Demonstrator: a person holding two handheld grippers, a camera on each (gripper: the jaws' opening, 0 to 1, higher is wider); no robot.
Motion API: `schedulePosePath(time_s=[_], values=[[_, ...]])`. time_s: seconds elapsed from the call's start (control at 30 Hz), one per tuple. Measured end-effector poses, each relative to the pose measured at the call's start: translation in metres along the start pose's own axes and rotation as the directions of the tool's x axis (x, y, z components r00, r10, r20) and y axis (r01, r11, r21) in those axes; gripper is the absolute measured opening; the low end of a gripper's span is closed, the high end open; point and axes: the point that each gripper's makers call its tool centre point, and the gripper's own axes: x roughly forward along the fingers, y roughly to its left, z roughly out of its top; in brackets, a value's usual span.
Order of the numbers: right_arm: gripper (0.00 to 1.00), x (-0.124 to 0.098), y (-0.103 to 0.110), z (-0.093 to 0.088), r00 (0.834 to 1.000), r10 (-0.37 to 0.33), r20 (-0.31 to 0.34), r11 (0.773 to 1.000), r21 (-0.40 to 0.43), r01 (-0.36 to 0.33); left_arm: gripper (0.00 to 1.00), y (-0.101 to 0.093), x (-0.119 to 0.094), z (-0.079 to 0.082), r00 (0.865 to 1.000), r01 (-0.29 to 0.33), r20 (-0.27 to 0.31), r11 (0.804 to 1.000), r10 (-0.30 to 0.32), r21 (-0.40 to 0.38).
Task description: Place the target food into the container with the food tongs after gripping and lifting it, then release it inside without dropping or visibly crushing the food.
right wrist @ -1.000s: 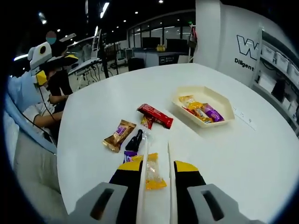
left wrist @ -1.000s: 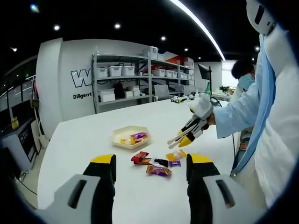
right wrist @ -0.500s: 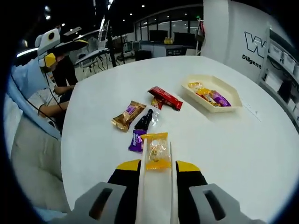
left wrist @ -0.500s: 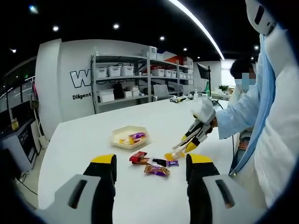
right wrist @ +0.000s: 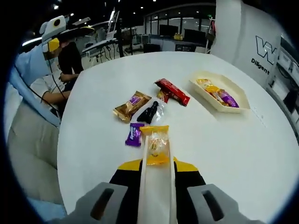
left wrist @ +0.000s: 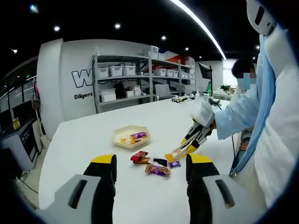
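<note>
Yellow-wrapped snack (right wrist: 157, 145) pinched in cream plastic tongs (right wrist: 156, 186)

Right gripper (right wrist: 157, 167) clenches the tongs; left gripper (left wrist: 150, 161) gapes; tray contents blur.

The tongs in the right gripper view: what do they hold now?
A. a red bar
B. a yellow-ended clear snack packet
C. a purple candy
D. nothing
B: the tongs pinch the yellow packet at their tips, while the red bar and the purple candy lie on the table.
</note>
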Motion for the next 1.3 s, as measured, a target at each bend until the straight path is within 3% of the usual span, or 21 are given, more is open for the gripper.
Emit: schedulePosePath(time_s=[0.4, 0.8, 1.1, 1.3], values=[[0.11, -0.005, -0.006, 0.008, 1.000, -0.012, 0.008, 1.000, 0.004, 0.012, 0.58, 0.004, 0.002, 0.000, 1.000, -0.002, -0.003, 1.000, 0.002, -0.003], [0.12, -0.006, -0.025, 0.023, 0.998, -0.055, 0.033, 0.998, 0.016, 0.055, 0.58, 0.008, 0.005, 0.000, 1.000, 0.000, 0.001, 1.000, 0.000, -0.003], [0.13, -0.010, -0.063, 0.067, 0.988, -0.115, 0.098, 0.993, 0.015, 0.114, 0.58, 0.010, 0.004, 0.001, 1.000, -0.008, -0.003, 1.000, 0.008, -0.005], [0.13, -0.014, -0.098, 0.109, 0.978, -0.161, 0.131, 0.987, 0.005, 0.162, 0.58, 0.012, 0.001, -0.001, 1.000, -0.017, -0.004, 1.000, 0.017, -0.009]])
